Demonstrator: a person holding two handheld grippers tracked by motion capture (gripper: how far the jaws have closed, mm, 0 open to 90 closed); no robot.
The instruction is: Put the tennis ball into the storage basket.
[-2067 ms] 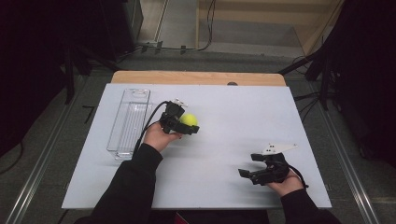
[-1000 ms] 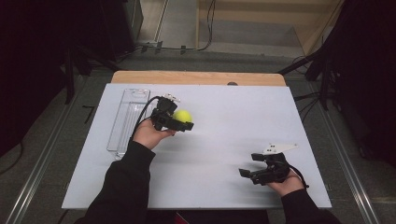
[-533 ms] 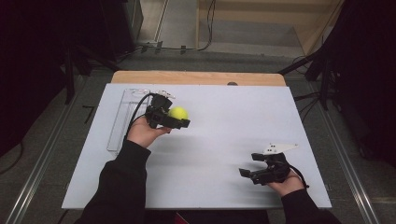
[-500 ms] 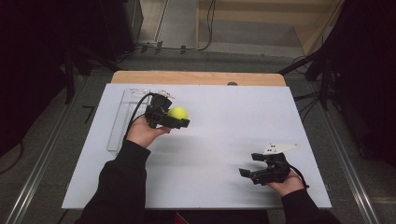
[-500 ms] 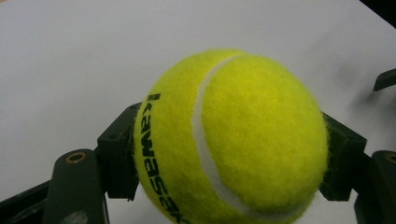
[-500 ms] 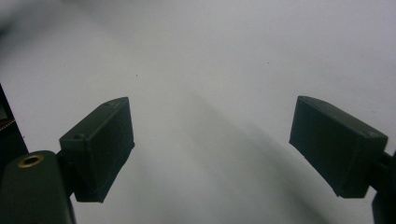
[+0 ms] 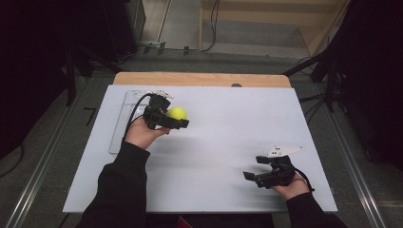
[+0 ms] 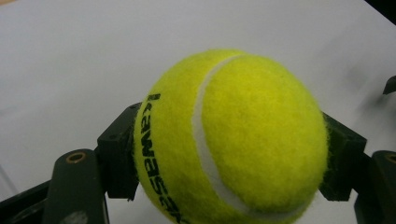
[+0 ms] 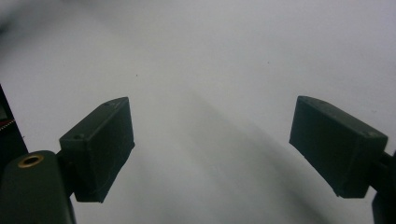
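- Near the front right corner of the white table [image 7: 214,190], the right gripper [image 7: 260,174] rests low in the person's right hand [image 7: 291,186]. Its 2 jaws stand wide apart with nothing between them; the right gripper view confirms bare surface in the gap. Position is unchanged across the last 2 seconds.
- At mid-depth on the left side, the left forearm [image 7: 121,190] extends forward from the front edge in a dark sleeve. The left hand [image 7: 140,134] holds the gripper body from below.
- Farther back, toward the rear left corner, the left gripper [image 7: 177,118] is clamped on the tennis ball [image 7: 177,113]. In the left gripper view, 1 jaw presses each side of the ball [image 8: 233,135].
- Change: the ball has travelled toward the rear left over the last 2 seconds and is now just beside the clear tray [image 7: 119,128] along the left edge.
- Judgement: the ball is carried clear of the surface, and the carry appears to be heading for the tray; release has not yet occurred.
- Pose: left jaws point to the right, roughly level, cable [image 7: 135,107] looping back over the tray.
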